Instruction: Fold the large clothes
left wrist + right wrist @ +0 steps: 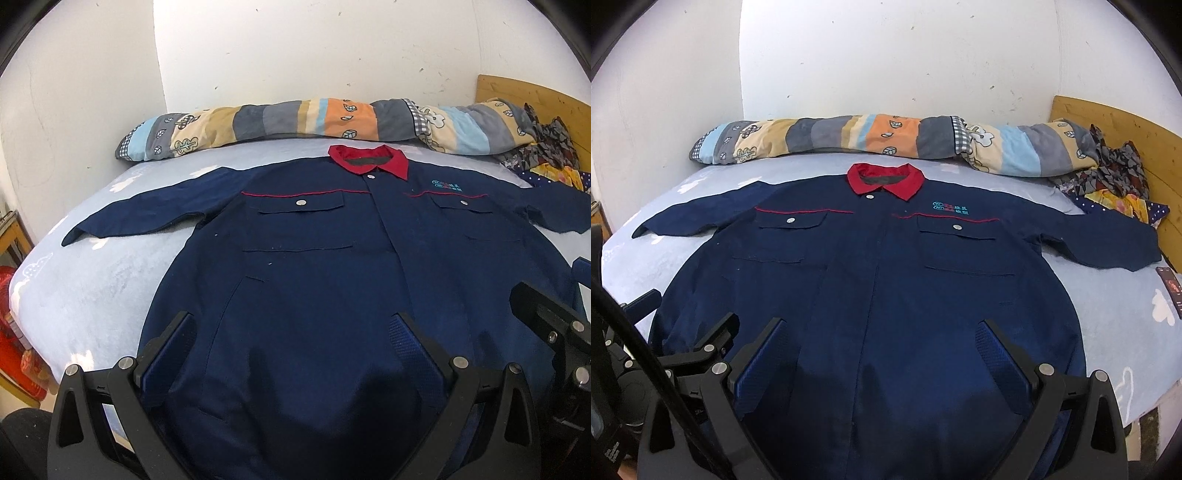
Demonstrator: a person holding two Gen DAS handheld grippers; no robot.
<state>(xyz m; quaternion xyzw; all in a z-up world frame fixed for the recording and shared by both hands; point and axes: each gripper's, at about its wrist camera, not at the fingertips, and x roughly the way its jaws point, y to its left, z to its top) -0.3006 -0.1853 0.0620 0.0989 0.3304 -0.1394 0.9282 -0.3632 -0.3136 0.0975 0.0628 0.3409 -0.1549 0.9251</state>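
Only a small teal and red emblem [952, 206] marks the chest of the navy work shirt [871, 280], its characters too small to read. That shirt lies flat, front up, on the pale blue bed [1108, 317], red collar [884, 181] at the far end and both sleeves spread. Beyond it a rolled patterned quilt [879, 138] lines the wall; crumpled clothes [1115, 184] sit far right. Both the left gripper [295, 347] and right gripper [882, 349] hover over the near hem, fingers [1001, 350] spread wide, gripping nothing.
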